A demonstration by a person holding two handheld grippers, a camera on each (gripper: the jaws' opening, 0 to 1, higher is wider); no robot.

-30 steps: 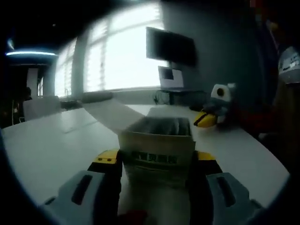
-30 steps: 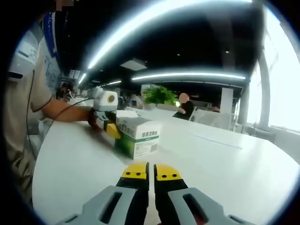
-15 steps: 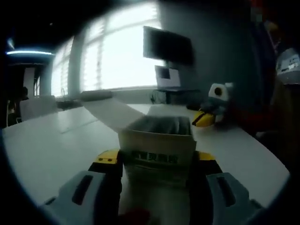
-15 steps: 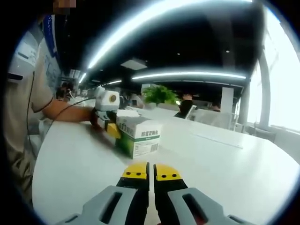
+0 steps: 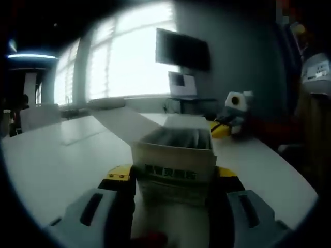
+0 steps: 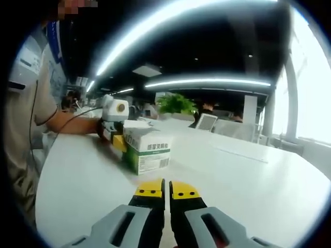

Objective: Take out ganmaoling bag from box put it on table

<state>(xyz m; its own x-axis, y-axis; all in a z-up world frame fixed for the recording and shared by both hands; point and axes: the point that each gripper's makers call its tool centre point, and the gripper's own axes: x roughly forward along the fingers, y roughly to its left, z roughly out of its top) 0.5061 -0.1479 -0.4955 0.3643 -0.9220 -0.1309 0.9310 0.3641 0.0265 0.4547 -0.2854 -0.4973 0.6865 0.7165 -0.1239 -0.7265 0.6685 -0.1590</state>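
- Left claw (image 5: 173, 178): in the left gripper view its two yellow-tipped jaws stand one on each side of the box (image 5: 175, 163) and press against its side walls, clamping it.
- Box: it rests on the white bench (image 5: 57, 160). The end facing away from the left claw is open, and its flap (image 5: 121, 121) is folded out and up beyond the box, on the window side.
- Ganmaoling bag (image 5: 178, 138): a dark, wrinkled mass shows inside the open top of the box; no detail of it can be made out.
- Right claw (image 6: 160, 188): in the right gripper view its yellow-tipped jaws stand together with only a thin slit between them and nothing held. It hovers over the bench (image 6: 248, 181), apart from the box (image 6: 146, 151).
- In the right gripper view the box is white with a green band and printed text on its near face. The left claw (image 6: 115, 135) grips it from the far side, held by the person's hand (image 6: 102, 129).
- In the left gripper view the right claw (image 5: 227, 124) shows beyond the box, over the bench.
- Beyond the box: a monitor (image 5: 182, 49) on the wall, a bright window (image 5: 121, 57) beside it, and a laptop (image 5: 182, 85) below the monitor.
- In the right gripper view, beyond the box: a green plant (image 6: 176, 103) and a ceiling light strip (image 6: 207, 82).
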